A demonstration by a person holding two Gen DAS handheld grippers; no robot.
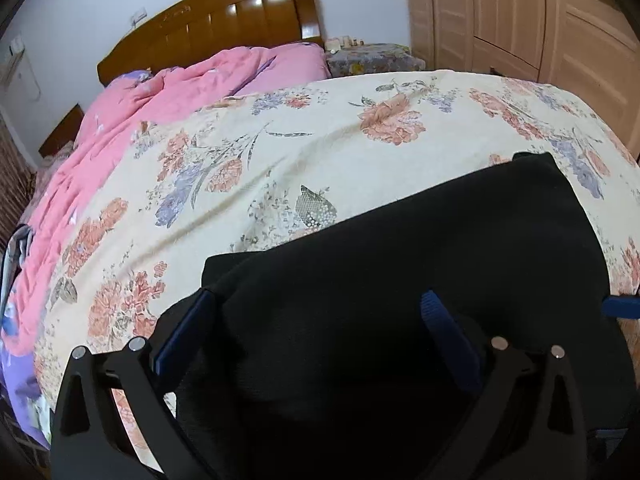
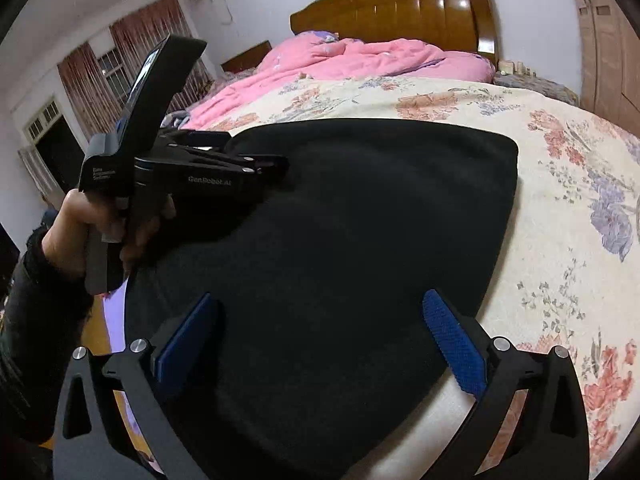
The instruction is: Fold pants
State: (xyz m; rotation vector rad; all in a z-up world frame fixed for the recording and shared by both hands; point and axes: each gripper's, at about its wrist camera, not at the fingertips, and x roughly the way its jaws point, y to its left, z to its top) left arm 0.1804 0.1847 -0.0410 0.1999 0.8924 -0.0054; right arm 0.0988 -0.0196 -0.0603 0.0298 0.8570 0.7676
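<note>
The black pants [image 1: 420,248] lie as a folded, roughly rectangular bundle on the floral bedsheet [image 1: 280,152]. My left gripper [image 1: 316,320] is open, its blue pads [image 1: 444,332] spread wide over the near left part of the fabric. My right gripper [image 2: 320,332] is open too, its pads [image 2: 454,344] straddling the near edge of the pants [image 2: 360,220]. Neither pinches any cloth. In the right wrist view a hand [image 2: 76,220] holds the left tool's black body [image 2: 200,180] low over the pants' left side. A blue tip of the right gripper's finger [image 1: 624,306] shows at the edge of the left wrist view.
A pink quilt [image 1: 152,112] is bunched towards the wooden headboard [image 1: 224,24]. A nightstand [image 1: 372,58] and pale wardrobe doors [image 1: 520,16] stand beyond the bed. Flat floral sheet surrounds the pants on the far and right sides.
</note>
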